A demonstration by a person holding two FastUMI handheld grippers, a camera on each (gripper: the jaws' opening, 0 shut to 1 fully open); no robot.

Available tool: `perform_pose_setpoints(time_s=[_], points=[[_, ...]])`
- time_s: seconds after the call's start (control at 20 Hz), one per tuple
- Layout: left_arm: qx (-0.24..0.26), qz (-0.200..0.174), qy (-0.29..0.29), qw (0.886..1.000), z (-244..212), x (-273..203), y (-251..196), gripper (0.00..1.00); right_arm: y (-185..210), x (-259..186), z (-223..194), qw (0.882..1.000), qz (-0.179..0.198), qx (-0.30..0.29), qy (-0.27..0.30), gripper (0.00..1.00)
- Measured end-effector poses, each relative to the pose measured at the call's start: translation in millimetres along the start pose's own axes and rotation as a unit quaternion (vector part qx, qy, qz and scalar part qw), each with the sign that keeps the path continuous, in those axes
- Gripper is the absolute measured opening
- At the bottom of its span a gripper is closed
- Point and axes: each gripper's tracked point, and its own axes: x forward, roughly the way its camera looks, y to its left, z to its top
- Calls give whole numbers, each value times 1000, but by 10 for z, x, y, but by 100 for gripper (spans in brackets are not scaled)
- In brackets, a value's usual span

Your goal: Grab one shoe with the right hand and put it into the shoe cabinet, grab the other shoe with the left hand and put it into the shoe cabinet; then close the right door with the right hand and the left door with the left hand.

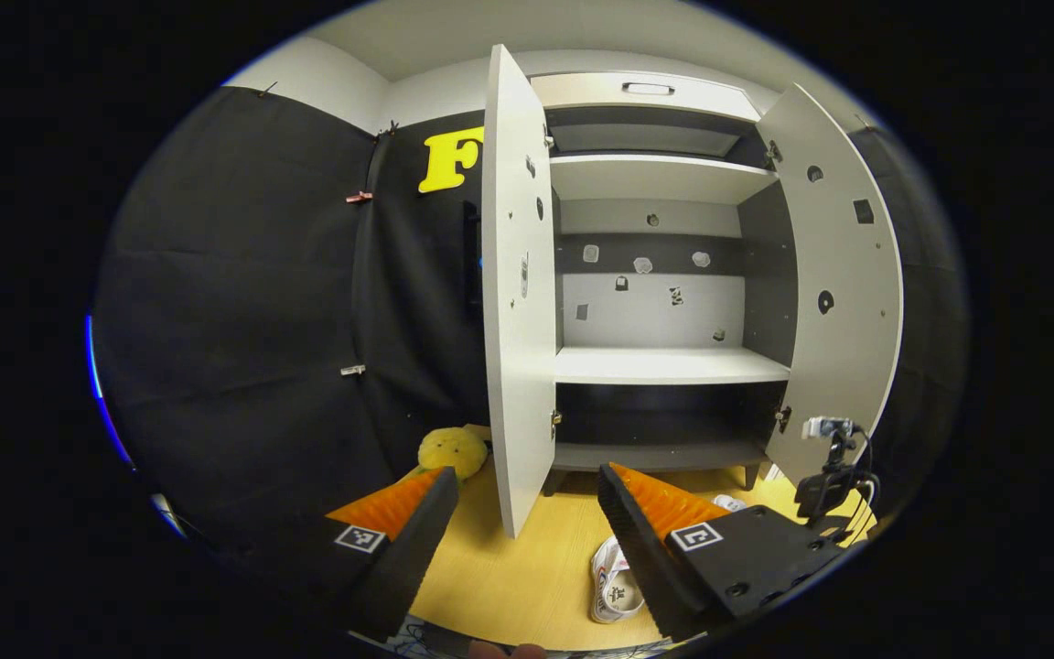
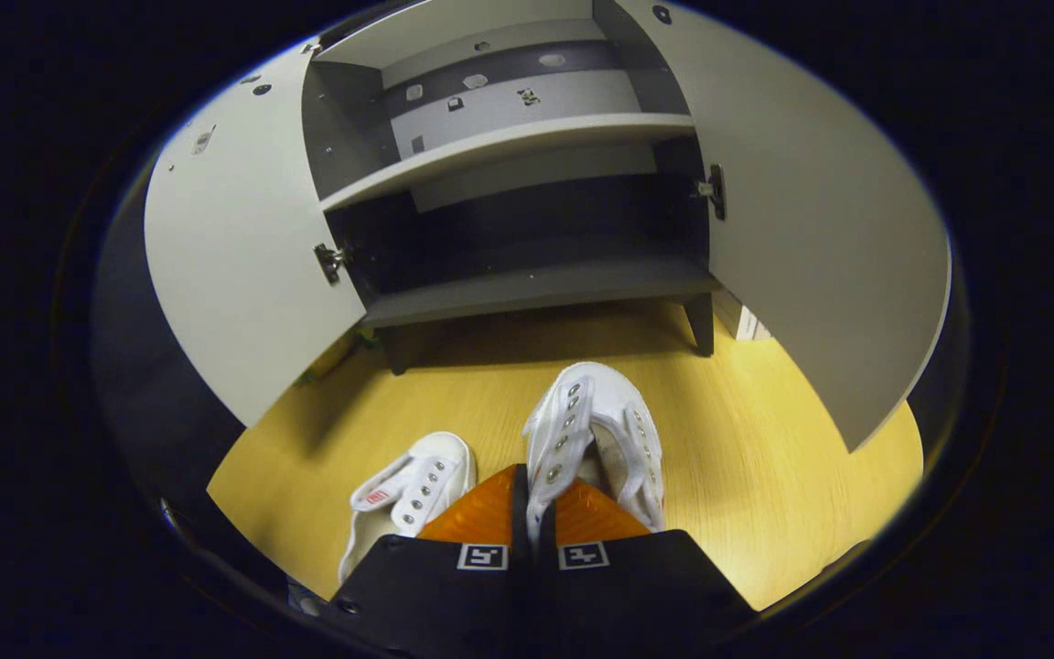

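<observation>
Over on the left, a yellow plush toy [image 1: 452,451] is sitting on the floor [image 1: 527,586] by the left door [image 1: 518,302], which is standing wide open. The left gripper [image 1: 527,513] is hanging back in front of the shoe cabinet [image 1: 664,366] with its fingers spread apart and nothing between them, so it is idle for now. The second shoe [image 2: 413,490] is lying on the floor just left of the right gripper [image 2: 534,513], untouched.

The right gripper's fingers are pinched tight on the edge of the first shoe [image 2: 596,430], gripping only a thin strip of the upper beside the eyelets, with the toe pointing toward the cabinet's bottom shelf [image 2: 536,284]. That is where I would worry: such a narrow hold on soft canvas could be letting the shoe sag or twist, and it might slip free on the way in. The low opening is another risk, since the toe could be catching the shelf's front lip. On the far right, the right door [image 2: 820,229] is swung out close to the path and could get bumped.
</observation>
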Motion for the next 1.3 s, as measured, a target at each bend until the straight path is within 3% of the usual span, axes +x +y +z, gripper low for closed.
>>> perform_pose_setpoints(time_s=[0.4,0.7,0.95,1.3], points=[[-5,-22,-1,1000,49,151,-59,97,451,-367,1503,998,25,15,-58,5],[-14,-34,-11,999,113,238,-111,97,626,-177,2691,993,11,-17,-116,5],[-34,-33,-10,999,117,314,-75,96,490,347,3439,990,-30,-70,-119,5],[-31,-27,-3,999,62,391,-23,96,64,1318,3919,984,-89,-131,-84,5]])
